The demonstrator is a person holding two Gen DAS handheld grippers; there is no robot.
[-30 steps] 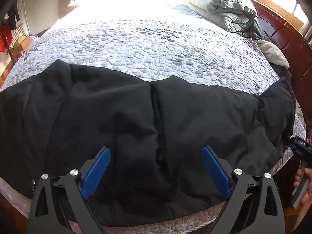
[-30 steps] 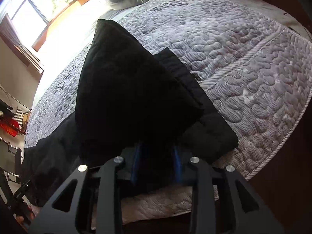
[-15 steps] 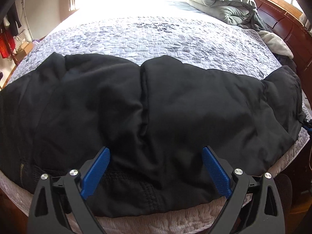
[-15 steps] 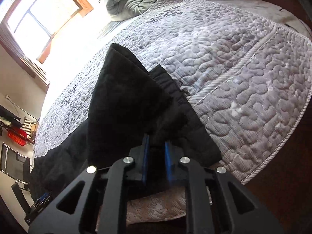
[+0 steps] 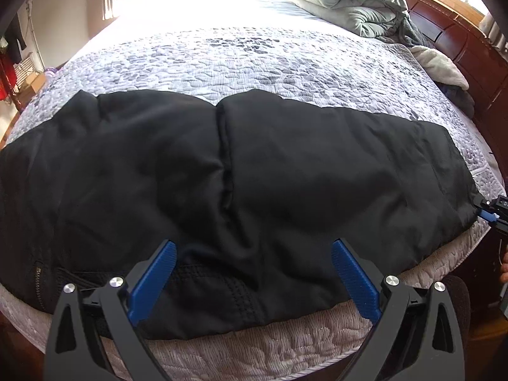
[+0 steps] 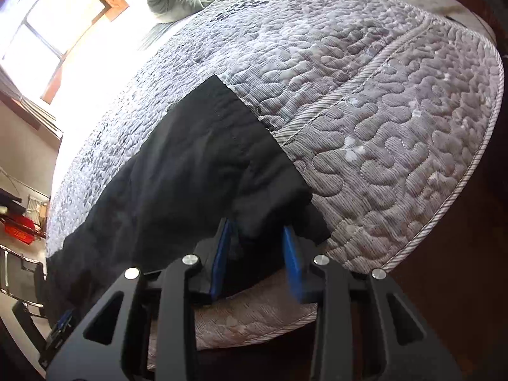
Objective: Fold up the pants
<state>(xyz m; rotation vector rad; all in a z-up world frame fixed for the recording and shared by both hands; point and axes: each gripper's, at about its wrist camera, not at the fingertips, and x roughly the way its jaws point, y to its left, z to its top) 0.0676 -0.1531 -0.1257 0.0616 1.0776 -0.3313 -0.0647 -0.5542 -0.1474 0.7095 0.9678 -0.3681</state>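
Observation:
Black pants (image 5: 254, 184) lie spread across the near edge of the quilted bed (image 5: 254, 57), legs side by side, waistband and a zipper at the lower left. My left gripper (image 5: 254, 273) is open and empty, held just above the near hem. In the right wrist view the pants (image 6: 190, 165) lie flat with their end at the bed edge. My right gripper (image 6: 257, 254) stands with its blue pads parted around the cloth's end, loose on it. It also shows at the right edge of the left wrist view (image 5: 492, 212).
A grey folded comforter (image 5: 349, 3) and a cream blanket (image 5: 441, 66) lie at the far right of the bed by the wooden headboard (image 5: 470, 41). A window (image 6: 63, 16) is bright. Red items and a chair (image 6: 19, 273) stand on the left.
My right gripper lowered the lifted pant end onto the bed and its jaws parted. The pants now lie flat. My left gripper stayed open and drew back a little.

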